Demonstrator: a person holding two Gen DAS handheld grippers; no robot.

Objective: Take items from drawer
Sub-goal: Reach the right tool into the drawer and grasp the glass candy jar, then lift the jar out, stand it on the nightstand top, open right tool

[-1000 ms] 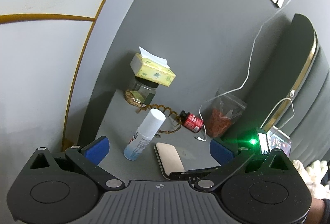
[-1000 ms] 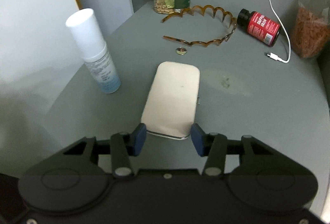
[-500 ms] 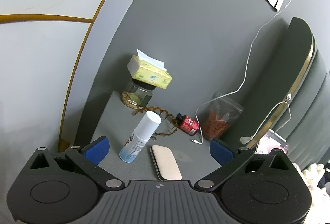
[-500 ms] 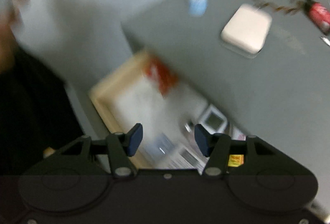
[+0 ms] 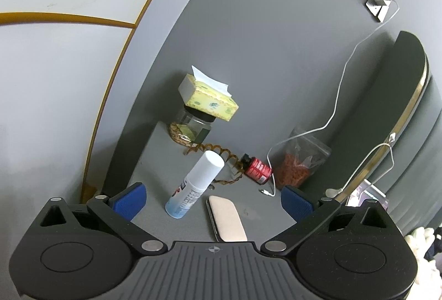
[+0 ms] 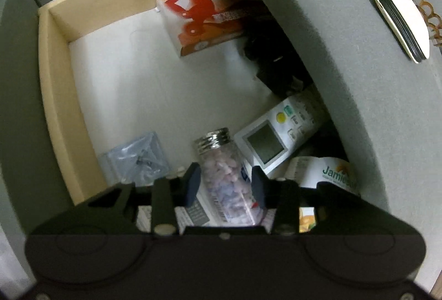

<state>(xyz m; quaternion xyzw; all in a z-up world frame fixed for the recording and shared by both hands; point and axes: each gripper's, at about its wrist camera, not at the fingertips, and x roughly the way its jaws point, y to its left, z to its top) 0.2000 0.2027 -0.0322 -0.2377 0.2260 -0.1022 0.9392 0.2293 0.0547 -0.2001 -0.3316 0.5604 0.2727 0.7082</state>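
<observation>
The open wooden drawer (image 6: 52, 95) lies under the grey tabletop (image 6: 345, 37). In it are an orange-and-white box (image 6: 199, 20), a black object (image 6: 273, 62), a white remote with a screen (image 6: 279, 134), a clear plastic bag (image 6: 135, 159), a white Jamieson bottle (image 6: 326, 172) and a glass jar of pink-blue granules with a silver cap (image 6: 223, 175). My right gripper (image 6: 223, 184) is open, its fingers on either side of the jar, not closed on it. My left gripper (image 5: 212, 197) is open and empty above the tabletop, facing the beige case (image 5: 226, 219).
On the tabletop stand a white spray bottle (image 5: 193, 186), a brown wavy headband (image 5: 221, 159), a red bottle lying down (image 5: 257, 168), a bag of red bits (image 5: 298, 167), a jar with a tissue pack (image 5: 207, 103) on top, and a white cable (image 5: 337, 106). The beige case also shows in the right wrist view (image 6: 403, 20).
My right gripper has left the beige case on the tabletop and swung down into the drawer, over the glass jar. The left gripper has pulled back slightly.
</observation>
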